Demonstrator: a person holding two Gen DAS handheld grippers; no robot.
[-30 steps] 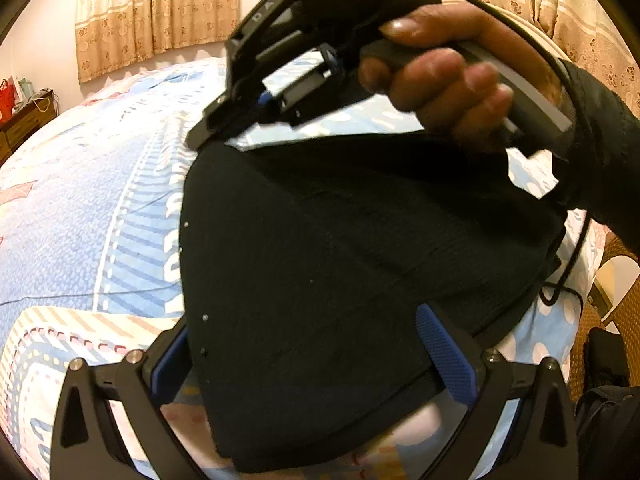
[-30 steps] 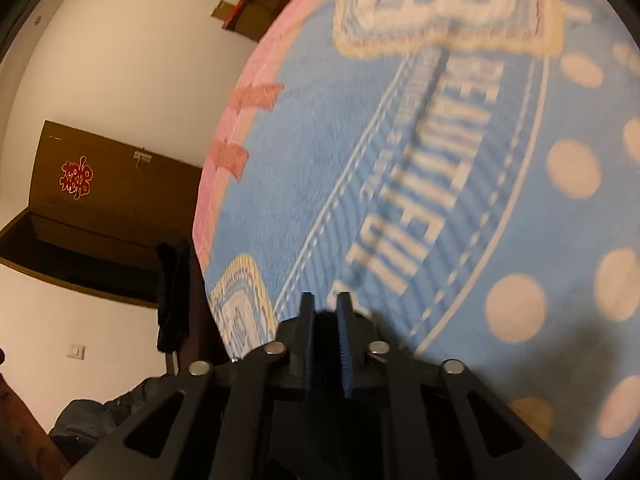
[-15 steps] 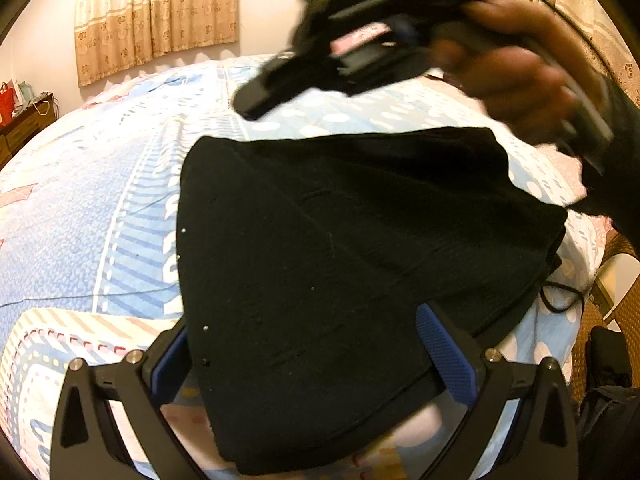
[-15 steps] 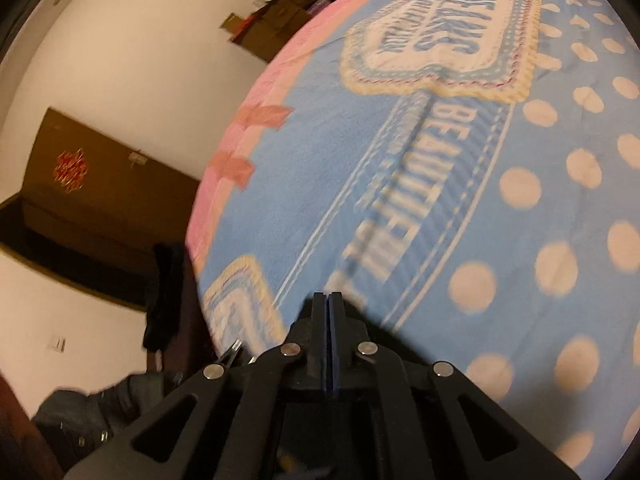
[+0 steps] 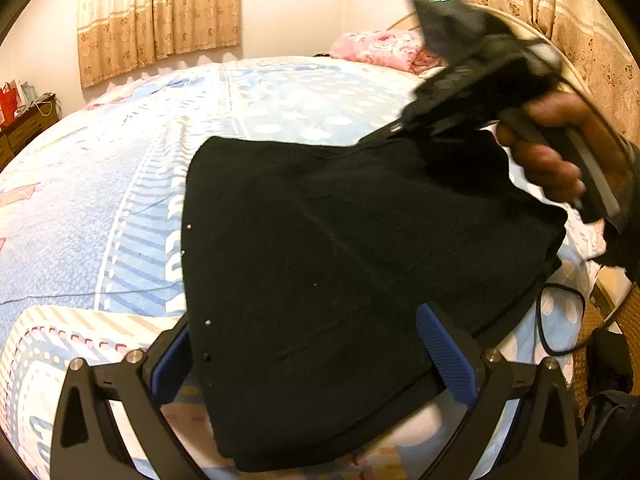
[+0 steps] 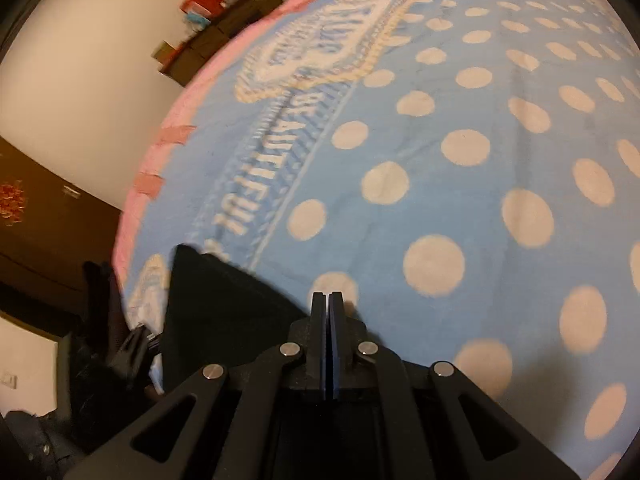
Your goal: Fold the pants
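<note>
The black pants [image 5: 340, 264] are lying folded into a flat, thick stack on the blue polka-dot blanket [image 5: 120, 200], near its edge, with tiny white specks of lint showing on the dark cloth.

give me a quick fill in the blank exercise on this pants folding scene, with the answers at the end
1. The folded pants are ____ in colour.
2. The pants lie on a bed cover that is light blue with cream ____.
3. The right gripper has its jaws ____, with nothing between them.
4. The left gripper has its jaws ____, one blue pad on each side of the near end of the pants.

Missing words: black; dots; shut; open
</note>
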